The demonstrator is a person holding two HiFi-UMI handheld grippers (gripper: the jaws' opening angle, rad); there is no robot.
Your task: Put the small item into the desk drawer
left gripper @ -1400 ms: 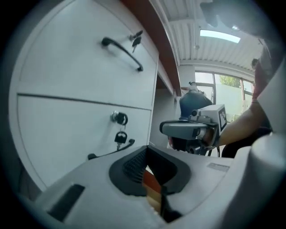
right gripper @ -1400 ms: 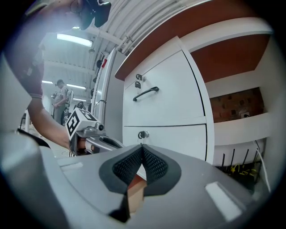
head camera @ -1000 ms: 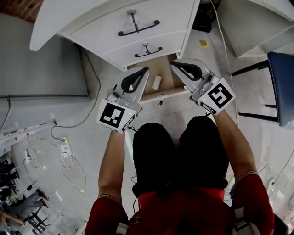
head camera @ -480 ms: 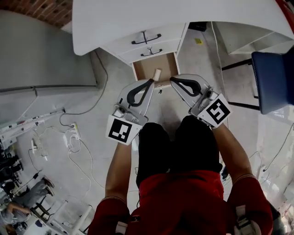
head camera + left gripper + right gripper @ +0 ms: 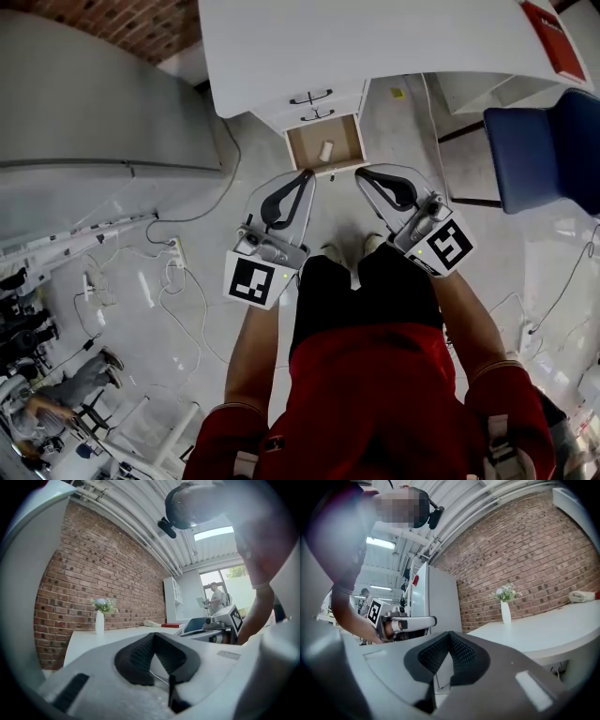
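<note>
A small white cylinder [image 5: 325, 150] lies inside the open bottom drawer [image 5: 328, 168] of the white desk [image 5: 375, 42], seen in the head view. My left gripper [image 5: 307, 174] hovers just in front of the drawer's front edge, shut and empty. My right gripper [image 5: 359, 172] is beside it, also shut with nothing in it. Both point up towards the desk. In the left gripper view the left gripper [image 5: 154, 635] has its dark pads pressed together. The right gripper [image 5: 450, 633] looks the same in its own view.
Two closed drawers with dark handles [image 5: 310, 97] sit above the open one. A blue chair [image 5: 548, 141] stands at the right, a grey cabinet [image 5: 103, 103] at the left. Cables [image 5: 159, 295] run over the floor at the left. A white vase with flowers [image 5: 99, 620] stands on the desk.
The head view has pulled up and back, so desk and drawer look smaller and farther. Both grippers have drawn back out of the drawer. The white cylinder stays inside it.
</note>
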